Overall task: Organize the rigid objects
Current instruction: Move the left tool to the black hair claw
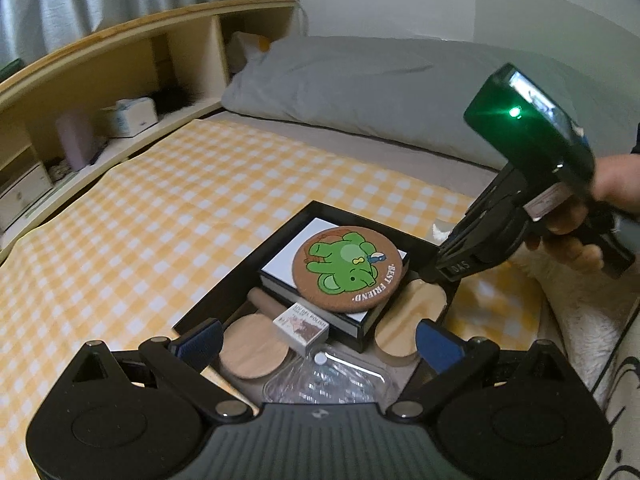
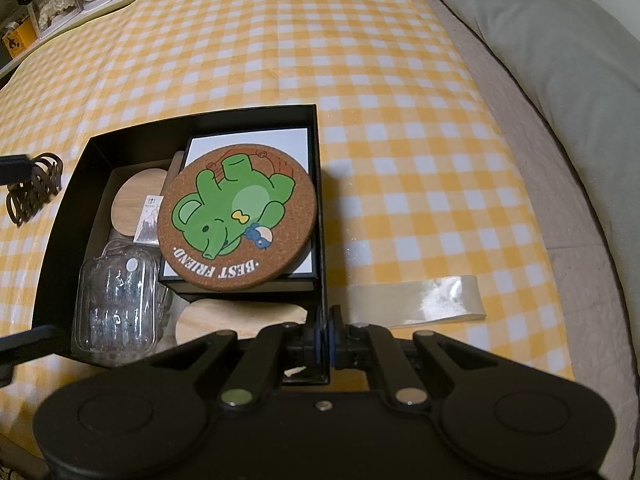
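Black box (image 2: pixel 60 216) sits on the yellow-checked blanket (image 2: pixel 360 80) of the bed, already holding most items: cork coaster (image 2: pixel 238 220) printed with a green elephant and the words "BEST FRIEND", lying flat on a white-topped flat box (image 2: pixel 256 142); wooden pieces (image 2: pixel 132 196) beneath; a small carton (image 1: pixel 301 327) reading "UV GEL POLISH"; a clear plastic case (image 2: pixel 116 312) in the near corner; right tongs (image 2: pixel 325 344) pressed together on the box's right wall near its near corner, wall pinched between the blue pads, apparently steadying the box; left tongs (image 1: pixel 318 344) spread wide, nothing between them, hovering over the near end of the box above the plastic case; still outside the box: dark hair ties (image 2: pixel 34 188) on the blanket just beyond the left wall, and a clear strip of film (image 2: pixel 420 300) just beyond the right wall, long axis across the view; judgement: hair ties lie on the left tongs' side, and that hand is free, so it is the likelier one to fetch them; right tongs marked "DAS" (image 1: pixel 459 268) on the side.
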`<state>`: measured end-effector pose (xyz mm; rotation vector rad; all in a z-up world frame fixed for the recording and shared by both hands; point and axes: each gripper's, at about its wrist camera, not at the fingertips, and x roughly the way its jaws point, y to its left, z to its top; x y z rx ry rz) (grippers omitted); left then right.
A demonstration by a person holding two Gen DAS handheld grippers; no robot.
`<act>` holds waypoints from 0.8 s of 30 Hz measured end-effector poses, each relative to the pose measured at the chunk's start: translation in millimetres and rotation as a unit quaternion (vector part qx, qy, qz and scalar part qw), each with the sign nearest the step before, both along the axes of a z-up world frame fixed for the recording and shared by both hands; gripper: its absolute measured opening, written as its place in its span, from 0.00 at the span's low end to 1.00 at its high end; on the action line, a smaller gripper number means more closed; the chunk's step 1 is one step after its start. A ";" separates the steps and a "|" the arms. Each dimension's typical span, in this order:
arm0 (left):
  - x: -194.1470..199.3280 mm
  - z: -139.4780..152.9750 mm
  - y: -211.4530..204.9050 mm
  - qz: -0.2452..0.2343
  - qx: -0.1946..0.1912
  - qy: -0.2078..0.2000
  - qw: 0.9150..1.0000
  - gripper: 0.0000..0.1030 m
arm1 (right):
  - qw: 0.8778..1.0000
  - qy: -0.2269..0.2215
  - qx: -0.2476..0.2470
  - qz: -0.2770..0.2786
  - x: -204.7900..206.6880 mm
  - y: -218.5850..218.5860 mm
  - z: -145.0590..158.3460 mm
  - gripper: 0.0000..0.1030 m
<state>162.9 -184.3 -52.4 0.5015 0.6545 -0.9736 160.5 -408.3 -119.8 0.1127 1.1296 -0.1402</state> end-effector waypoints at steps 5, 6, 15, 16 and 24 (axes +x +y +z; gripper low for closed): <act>-13.0 12.8 19.0 0.034 -0.010 -0.006 0.999 1.00 | 1.000 0.000 0.001 0.000 -0.3 -0.1 -0.1 0.04; -14.4 15.5 24.3 0.047 -0.015 -0.004 0.999 1.00 | 1.000 0.000 0.001 0.000 -0.2 0.6 -0.1 0.04; 1.8 21.7 75.0 0.174 -0.056 -0.003 0.983 1.00 | 1.000 -0.001 -0.001 0.001 -0.3 0.6 0.8 0.04; 7.3 20.4 80.6 0.193 -0.059 -0.001 0.979 1.00 | 1.000 -0.001 -0.001 0.000 -0.4 0.5 0.7 0.04; 50.1 -1.0 125.4 0.329 -0.070 0.001 0.942 1.00 | 1.000 0.000 0.000 0.002 -0.8 0.4 0.1 0.05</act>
